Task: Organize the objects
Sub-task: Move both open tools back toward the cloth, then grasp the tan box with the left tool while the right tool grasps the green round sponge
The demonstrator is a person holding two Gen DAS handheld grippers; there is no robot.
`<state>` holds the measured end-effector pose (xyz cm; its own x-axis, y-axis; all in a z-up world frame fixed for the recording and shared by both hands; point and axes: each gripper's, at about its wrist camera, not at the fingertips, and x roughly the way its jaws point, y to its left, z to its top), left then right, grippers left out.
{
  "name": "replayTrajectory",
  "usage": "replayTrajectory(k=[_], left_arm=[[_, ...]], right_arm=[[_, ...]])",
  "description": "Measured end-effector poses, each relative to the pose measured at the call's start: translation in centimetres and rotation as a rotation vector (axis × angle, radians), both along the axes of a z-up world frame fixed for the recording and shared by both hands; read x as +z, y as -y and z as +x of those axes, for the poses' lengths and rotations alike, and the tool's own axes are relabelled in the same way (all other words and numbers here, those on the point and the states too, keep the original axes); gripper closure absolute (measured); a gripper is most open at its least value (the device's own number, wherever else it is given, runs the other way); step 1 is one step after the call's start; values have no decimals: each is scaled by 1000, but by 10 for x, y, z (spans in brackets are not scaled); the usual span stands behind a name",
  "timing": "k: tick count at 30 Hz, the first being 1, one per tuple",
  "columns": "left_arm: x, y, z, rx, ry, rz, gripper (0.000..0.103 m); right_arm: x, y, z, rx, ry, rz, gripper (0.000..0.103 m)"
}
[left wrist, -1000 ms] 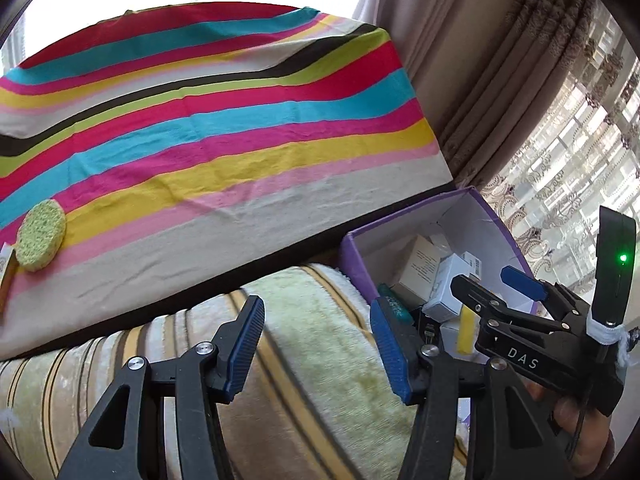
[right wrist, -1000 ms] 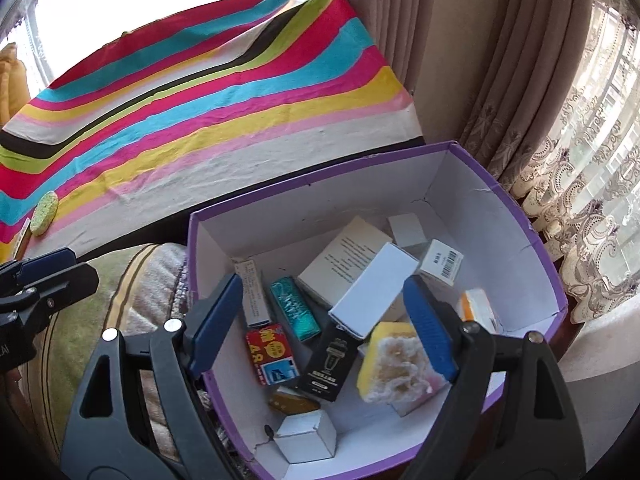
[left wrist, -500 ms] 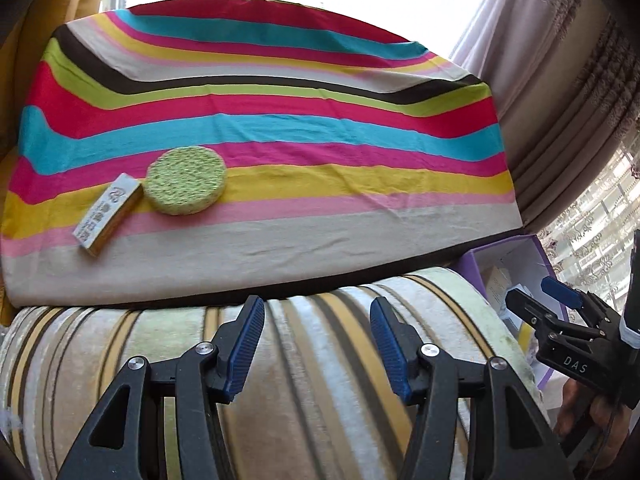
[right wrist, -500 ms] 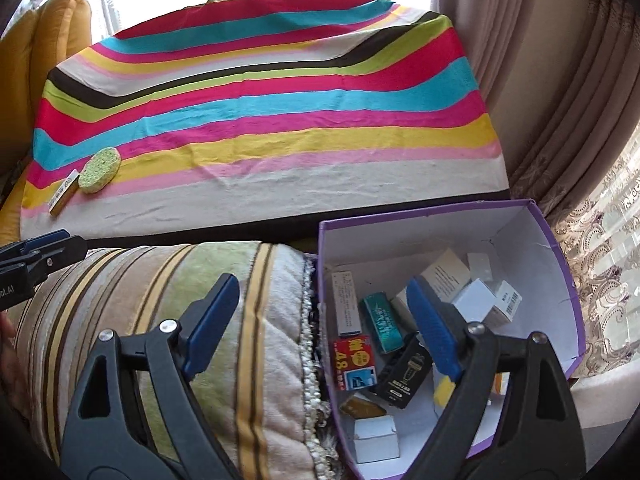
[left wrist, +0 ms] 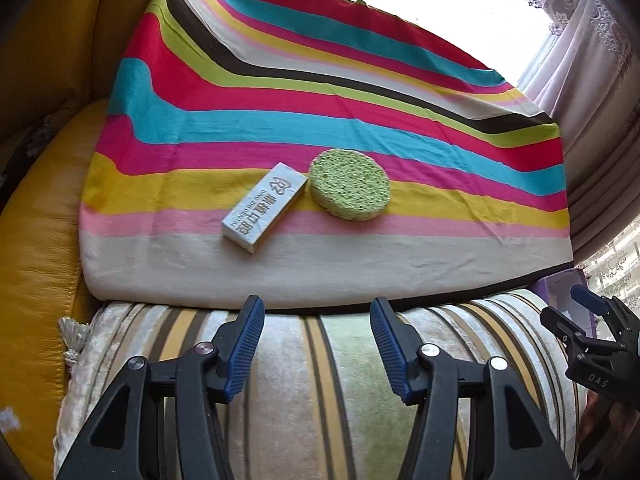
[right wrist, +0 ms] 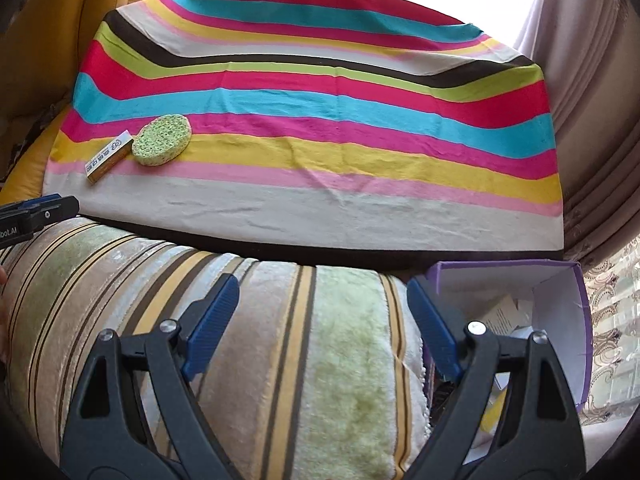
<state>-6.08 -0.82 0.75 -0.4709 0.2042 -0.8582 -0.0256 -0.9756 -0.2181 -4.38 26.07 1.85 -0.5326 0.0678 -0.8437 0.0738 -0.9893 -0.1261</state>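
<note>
Striped cloth (left wrist: pixel 320 128) over the surface, two things on it.
A green round sponge (left wrist: pixel 350 185) sits just beside a small white box (left wrist: pixel 264 208), near the cloth's left front.

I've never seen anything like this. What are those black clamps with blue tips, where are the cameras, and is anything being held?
There is no robot here: a person holds a hand-worked clamp in each hand, and each carries a camera looking out along its two fingers. One picture looks past the left gripper, the other past the right gripper, whose fingers have just been opening. Both are open and hold nothing. On the striped cloth lie a small printed box and a round green sponge, close together. At the right stands a purple box of small packages.
</note>
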Motion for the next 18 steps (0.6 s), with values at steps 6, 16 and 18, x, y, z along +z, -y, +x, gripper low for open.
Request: replayTrajectory(k=[6,16,18], left_arm=[[-8,10,-22,-9,46,-65,46],[-19,15,-59,-39,75,-137,47],[-23,15,-66,-51,85,-136,47]], right_arm=[[-5,38,-20,81,26,-10,15],[-10,104,-65,238,28,-45,13],[-14,115,-78,259,41,-64,13]])
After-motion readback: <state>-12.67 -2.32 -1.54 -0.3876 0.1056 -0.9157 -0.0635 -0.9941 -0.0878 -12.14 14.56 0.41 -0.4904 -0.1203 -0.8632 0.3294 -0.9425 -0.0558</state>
